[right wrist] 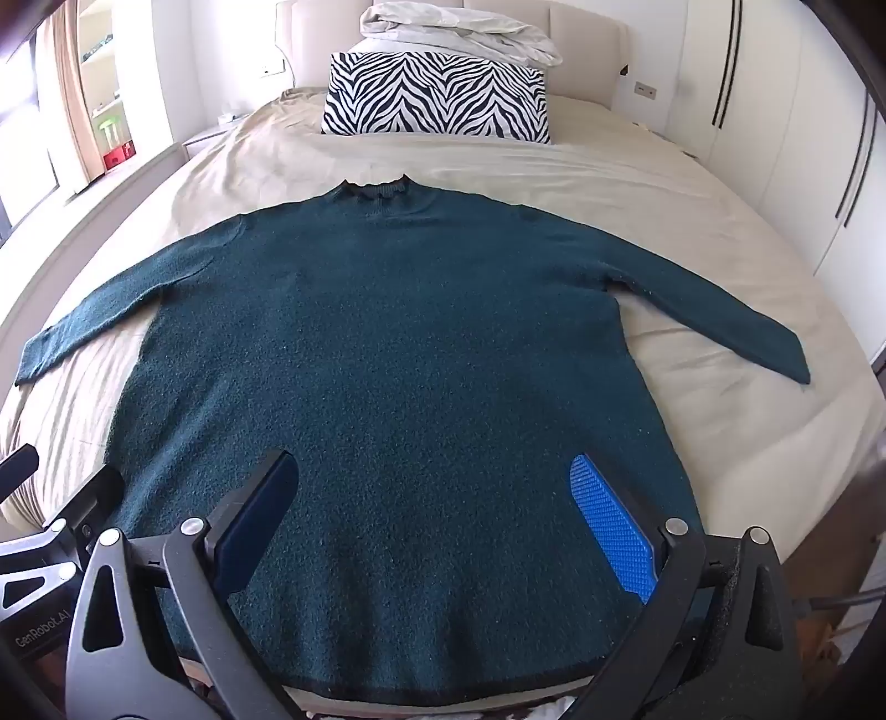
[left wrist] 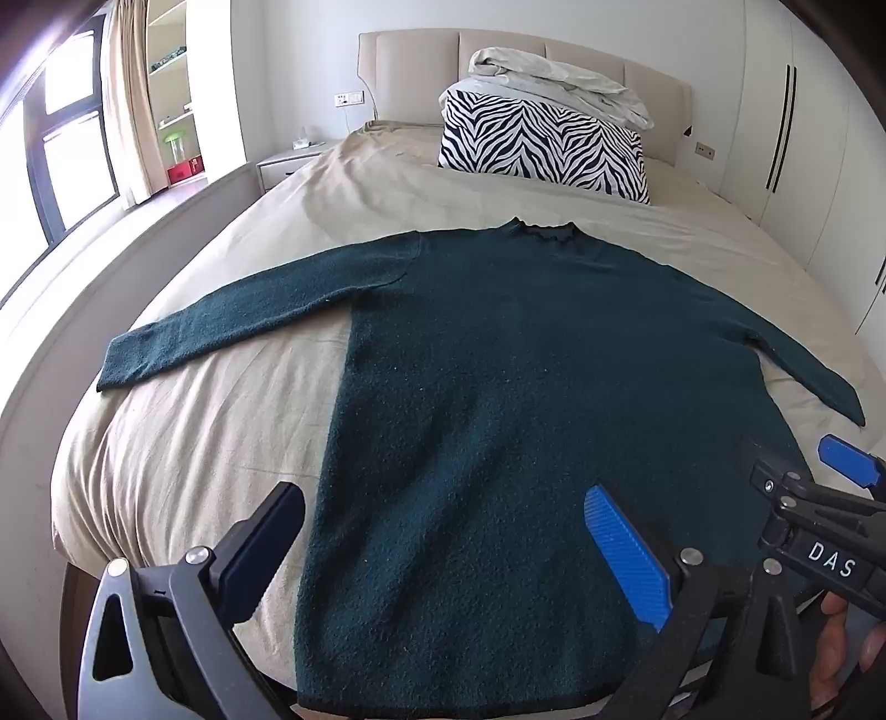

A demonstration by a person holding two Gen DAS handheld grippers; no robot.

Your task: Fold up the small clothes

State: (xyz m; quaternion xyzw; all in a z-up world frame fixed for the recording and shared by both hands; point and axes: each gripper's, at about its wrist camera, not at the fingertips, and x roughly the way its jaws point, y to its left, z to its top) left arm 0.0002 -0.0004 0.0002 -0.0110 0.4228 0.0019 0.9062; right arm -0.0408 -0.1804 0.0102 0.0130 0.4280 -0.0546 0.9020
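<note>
- Left tongs [left wrist: 443, 554] hover with fingers spread wide, gripping nothing, above the hem end of a dark teal sweater [left wrist: 526, 387]; the dark finger hangs over bare sheet at 8 o'clock, the blue pad [left wrist: 626, 545] over the knit.
- Right tongs [right wrist: 437, 518] are likewise spread wide and unladen, both fingers over the sweater's lower body [right wrist: 398, 360].
- Seen from the left wrist, the right tongs' blue fingertip [left wrist: 850, 459] pokes in at 3 o'clock, just beside the left tool.
- Beige-sheeted bed [left wrist: 232, 421] carries the sweater, laid flat, neck toward 12 o'clock, sleeves angled out to 9 and 3 o'clock.
- Zebra-print pillow [right wrist: 437, 102] sits at 12 o'clock against the padded headboard [left wrist: 421, 61], with a rumpled white duvet [right wrist: 459, 27] on top of it.
- Bedside cabinet [left wrist: 288, 160] and a curtained window [left wrist: 72, 133] lie at 10 o'clock; white wardrobe doors [right wrist: 775, 127] at 2 o'clock.
- Hem reaches the bed's near edge; bare sheet shows beyond both cuffs and between collar and pillow.
</note>
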